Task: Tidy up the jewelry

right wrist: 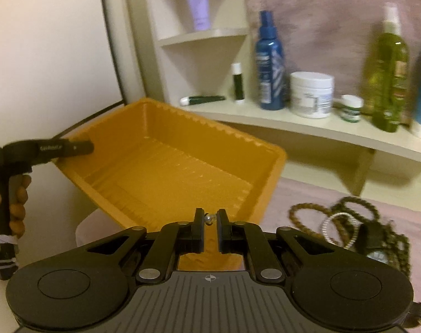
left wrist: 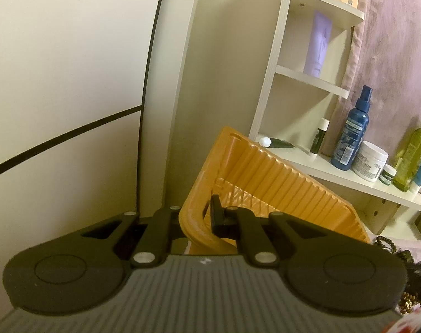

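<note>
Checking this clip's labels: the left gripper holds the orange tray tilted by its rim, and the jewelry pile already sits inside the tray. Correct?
Not quite. The left gripper does hold the orange tray tilted, but the right wrist view shows the jewelry pile beside it on the pink surface.
</note>
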### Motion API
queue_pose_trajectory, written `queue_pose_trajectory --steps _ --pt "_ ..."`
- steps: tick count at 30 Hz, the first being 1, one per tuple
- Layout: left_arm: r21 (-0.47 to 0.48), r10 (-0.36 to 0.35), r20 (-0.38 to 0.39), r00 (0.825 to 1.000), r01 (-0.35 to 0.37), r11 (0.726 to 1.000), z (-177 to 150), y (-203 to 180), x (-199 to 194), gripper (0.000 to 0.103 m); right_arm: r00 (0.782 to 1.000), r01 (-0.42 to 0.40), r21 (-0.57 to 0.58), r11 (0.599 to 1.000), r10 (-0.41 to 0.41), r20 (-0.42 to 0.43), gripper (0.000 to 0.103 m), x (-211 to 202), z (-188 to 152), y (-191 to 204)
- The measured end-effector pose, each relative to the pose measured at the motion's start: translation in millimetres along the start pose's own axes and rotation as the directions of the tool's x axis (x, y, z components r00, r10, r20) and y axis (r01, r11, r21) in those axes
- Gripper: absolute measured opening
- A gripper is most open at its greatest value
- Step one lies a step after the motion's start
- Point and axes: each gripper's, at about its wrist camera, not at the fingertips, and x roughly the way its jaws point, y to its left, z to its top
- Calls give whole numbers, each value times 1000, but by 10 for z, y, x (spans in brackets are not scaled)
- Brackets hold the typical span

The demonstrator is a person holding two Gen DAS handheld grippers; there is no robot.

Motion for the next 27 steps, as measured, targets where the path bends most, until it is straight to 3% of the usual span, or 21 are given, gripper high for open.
queue_pose_trajectory --steps 13,15,16,17,19,27 --pt "30 28 -17 999 -28 999 1 -74 75 8 997 16 -19 1000 -17 -74 10 302 -68 26" --pt "34 25 -14 1000 -25 999 2 -77 73 8 997 7 -18 1000 -9 -73 13 299 -60 25" --pt "36 25 -15 1000 -25 999 2 -78 73 7 998 7 -13 1000 -8 -70 20 294 -57 27" --pt "35 23 -15 1000 -23 999 -1 -67 65 7 998 2 -8 1000 -2 -66 33 288 -56 25" --pt "36 20 -16 1000 -20 999 -5 -58 63 7 999 1 2 1000 -1 -44 45 258 -59 27" --pt "46 24 -14 1000 -23 999 -6 -65 50 7 999 -5 74 997 2 41 45 -56 -78 -72"
